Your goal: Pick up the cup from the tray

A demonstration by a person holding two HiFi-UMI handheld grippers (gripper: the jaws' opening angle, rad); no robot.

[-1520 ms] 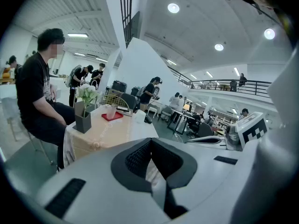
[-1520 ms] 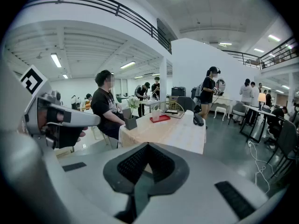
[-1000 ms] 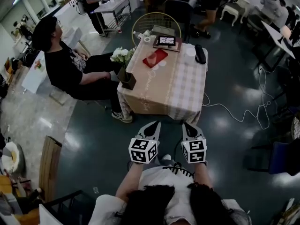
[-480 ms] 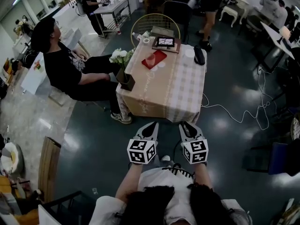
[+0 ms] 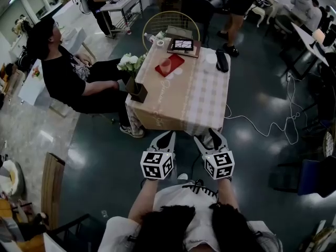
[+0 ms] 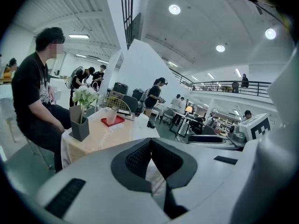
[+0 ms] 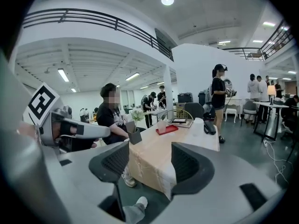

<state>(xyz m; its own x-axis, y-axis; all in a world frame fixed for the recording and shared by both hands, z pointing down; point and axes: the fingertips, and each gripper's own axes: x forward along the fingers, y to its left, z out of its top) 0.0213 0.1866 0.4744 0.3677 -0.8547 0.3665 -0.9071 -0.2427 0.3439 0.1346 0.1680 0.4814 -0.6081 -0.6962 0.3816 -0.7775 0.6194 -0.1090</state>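
The cup (image 5: 167, 65), pale pink and upright, stands on a red tray (image 5: 175, 62) on the far left part of a cloth-covered surface (image 5: 197, 96), well apart from both tools. The left gripper (image 5: 167, 136) and right gripper (image 5: 208, 137) are held side by side over the dark floor, just short of the near edge of the surface, both pointing toward it. In the left gripper view the left gripper (image 6: 150, 144) has its fingers (image 6: 135, 158) closed tip to tip with nothing between them; the cup (image 6: 111, 115) shows far off, up and to the left of the tips, on the tray (image 6: 115, 121). In the right gripper view the right gripper (image 7: 149, 161) has its fingers (image 7: 185, 164) apart and opening, empty, with only the distant cloth seen through the gap; the cup (image 7: 161, 126) sits far beyond, slightly right of the gap's middle. A dark vase (image 5: 139, 90) of white flowers stands at the near left corner of the surface, between the grippers and the cup. A seated person (image 5: 65, 75) in black is at the left side.
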